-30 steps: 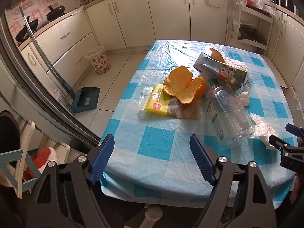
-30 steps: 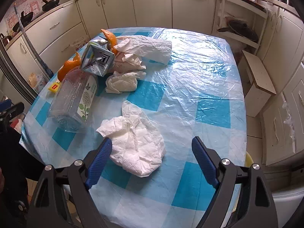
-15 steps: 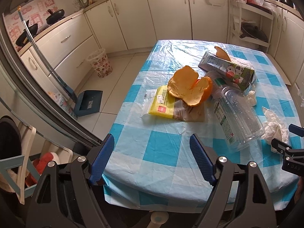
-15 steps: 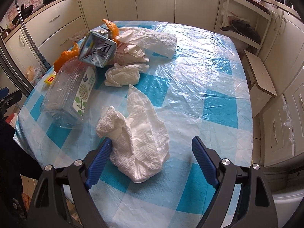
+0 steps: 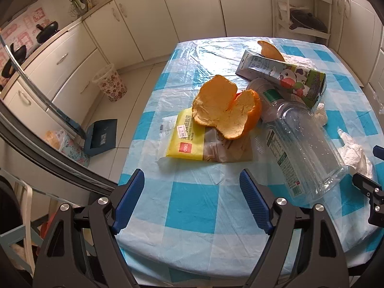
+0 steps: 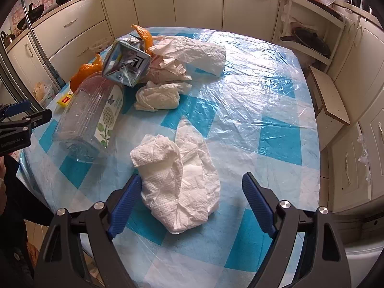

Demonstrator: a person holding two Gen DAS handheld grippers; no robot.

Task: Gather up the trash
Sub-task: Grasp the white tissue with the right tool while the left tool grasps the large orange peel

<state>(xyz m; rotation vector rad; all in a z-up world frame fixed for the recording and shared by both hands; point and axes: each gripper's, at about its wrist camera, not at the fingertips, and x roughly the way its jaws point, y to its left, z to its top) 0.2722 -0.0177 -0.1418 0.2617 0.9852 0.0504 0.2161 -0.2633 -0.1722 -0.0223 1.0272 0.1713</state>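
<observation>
Left wrist view: the left gripper (image 5: 192, 196) is hanging over the near edge of the checked table (image 5: 192, 206), its jaws standing wide apart and holding nothing. Ahead, an orange peel (image 5: 225, 110) is lying on a yellow packet (image 5: 187, 139), beside a clear plastic bottle (image 5: 304, 148) and a milk carton (image 5: 283, 79).

Right wrist view: the right gripper (image 6: 189, 204) is hovering with jaws wide, gripping nothing; a crumpled paper towel (image 6: 182, 182) is lying between them, its edge touching the left pad. Further tissues (image 6: 158, 96) are lying near the carton.
</observation>
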